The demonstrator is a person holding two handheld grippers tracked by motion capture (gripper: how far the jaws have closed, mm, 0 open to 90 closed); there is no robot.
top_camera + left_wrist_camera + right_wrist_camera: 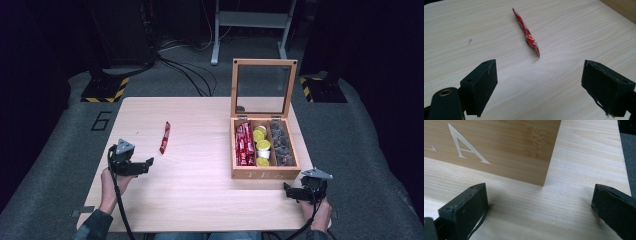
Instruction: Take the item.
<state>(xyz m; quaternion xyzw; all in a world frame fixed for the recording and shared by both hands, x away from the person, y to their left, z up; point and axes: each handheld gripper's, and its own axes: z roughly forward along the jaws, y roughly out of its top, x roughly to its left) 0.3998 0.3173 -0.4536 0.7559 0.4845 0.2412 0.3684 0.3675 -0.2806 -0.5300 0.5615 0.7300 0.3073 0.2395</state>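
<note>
The left gripper is hovering with jaws spread wide, empty, near a red sachet lying on the table. The right gripper is gaping empty beside the wooden tea box, lid raised.

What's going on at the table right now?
A person holds two grippers, both open and empty. The left gripper faces a red packet lying alone on the table, not touching it. The right gripper sits by the front corner of the open tea box, which holds more packets, cups and dark items.
</note>
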